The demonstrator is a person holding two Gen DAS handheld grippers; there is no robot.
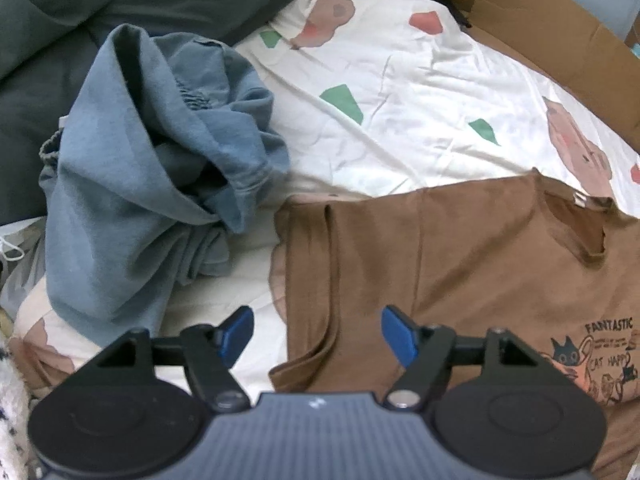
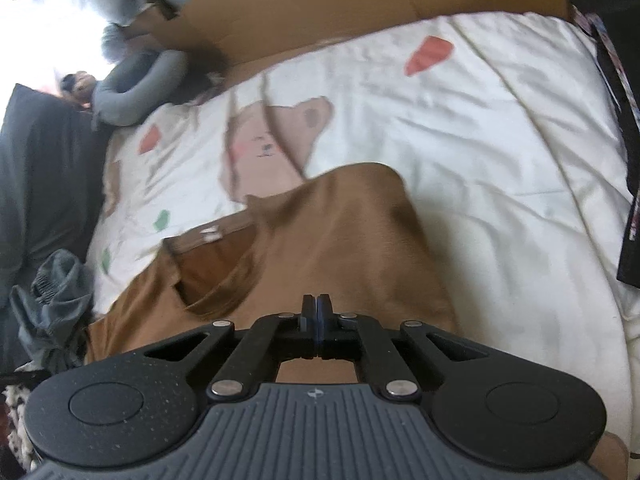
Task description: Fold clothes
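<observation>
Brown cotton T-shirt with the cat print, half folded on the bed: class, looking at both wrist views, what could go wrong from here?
1. The right gripper is shut over the brown cotton T-shirt; whether it grips cloth is unclear, so a pull may do nothing.
2. The left gripper is open above the shirt's side edge, so that folded side could slide when the right pulls.
3. The crumpled blue-grey garment lies beside the shirt and might snag.

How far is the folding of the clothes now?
Early. Done: brown T-shirt lies spread, one sleeve side folded in. In hand: right tongs shut over its cloth; left tongs open above it. Left: finishing the shirt, then the crumpled blue garment.
</observation>
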